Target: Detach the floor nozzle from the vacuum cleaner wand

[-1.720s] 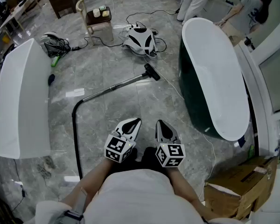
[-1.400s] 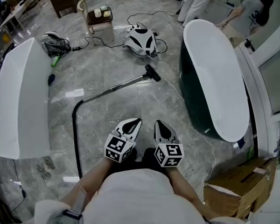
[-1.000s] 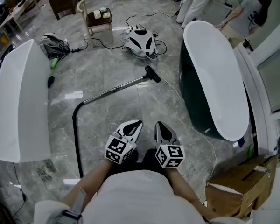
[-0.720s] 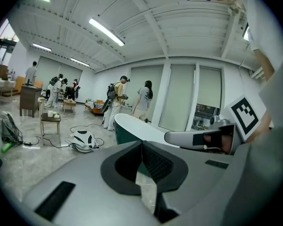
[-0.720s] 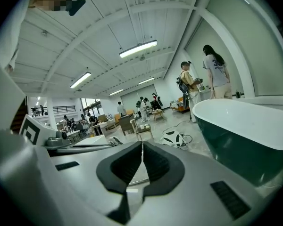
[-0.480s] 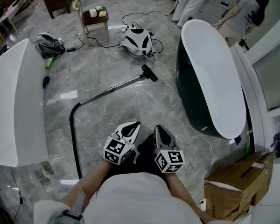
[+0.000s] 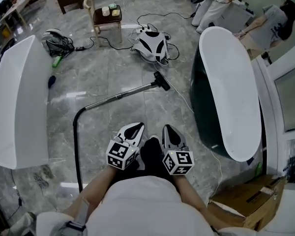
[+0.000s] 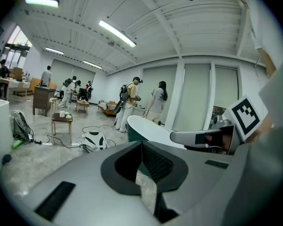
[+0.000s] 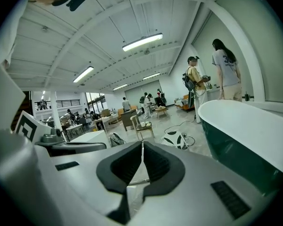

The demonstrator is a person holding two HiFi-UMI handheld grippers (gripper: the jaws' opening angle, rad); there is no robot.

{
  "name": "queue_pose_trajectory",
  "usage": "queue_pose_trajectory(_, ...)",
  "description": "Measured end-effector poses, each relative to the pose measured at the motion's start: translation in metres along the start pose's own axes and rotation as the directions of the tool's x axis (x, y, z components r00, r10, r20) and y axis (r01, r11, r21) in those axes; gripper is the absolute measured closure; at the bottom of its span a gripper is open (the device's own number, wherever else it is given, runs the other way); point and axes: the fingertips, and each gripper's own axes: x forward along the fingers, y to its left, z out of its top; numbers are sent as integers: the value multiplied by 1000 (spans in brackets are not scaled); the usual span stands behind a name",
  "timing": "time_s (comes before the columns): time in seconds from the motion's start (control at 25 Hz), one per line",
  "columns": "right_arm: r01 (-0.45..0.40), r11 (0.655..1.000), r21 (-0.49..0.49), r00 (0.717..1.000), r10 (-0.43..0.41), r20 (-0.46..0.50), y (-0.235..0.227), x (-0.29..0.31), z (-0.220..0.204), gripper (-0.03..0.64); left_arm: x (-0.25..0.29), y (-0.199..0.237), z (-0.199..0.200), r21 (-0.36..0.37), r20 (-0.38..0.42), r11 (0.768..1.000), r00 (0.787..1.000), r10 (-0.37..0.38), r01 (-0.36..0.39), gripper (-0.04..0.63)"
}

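The vacuum's metal wand (image 7: 120,95) lies on the grey floor, with the black floor nozzle (image 7: 162,81) on its far end. A black hose (image 7: 76,146) curves back from its near end. The white-and-black vacuum body (image 7: 153,45) sits farther off with its cord. My left gripper (image 7: 137,126) and right gripper (image 7: 167,129) hang side by side over the floor, short of the wand, both shut with nothing in them. In the left gripper view the shut jaws (image 8: 141,146) point toward the vacuum body (image 8: 93,141). The right gripper (image 9: 142,149) is likewise shut.
A dark green bathtub with a white inside (image 7: 231,90) stands at the right, and a white tub (image 7: 17,100) at the left. A small wooden chair (image 7: 106,14) and a cable pile (image 7: 56,42) lie beyond. A cardboard box (image 7: 243,205) sits at lower right. People stand at the far right.
Both grippers have shifted forward a little across the floor, still shut and side by side. A dark shoe now shows between them. The wand and nozzle have not moved.
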Motion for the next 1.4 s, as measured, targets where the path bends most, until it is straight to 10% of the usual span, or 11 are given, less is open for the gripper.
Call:
queue_pose_trajectory(0.36, -37, 998, -43, 998, 38, 42, -56, 53, 48, 597, 78, 18, 45, 86, 57, 994, 996, 61, -66, 583)
queue_pose_trajectory(1.4, -93, 995, 29, 995, 94, -27, -134, 104, 55, 597, 142, 28, 45, 25, 30, 983, 983, 180, -180, 583)
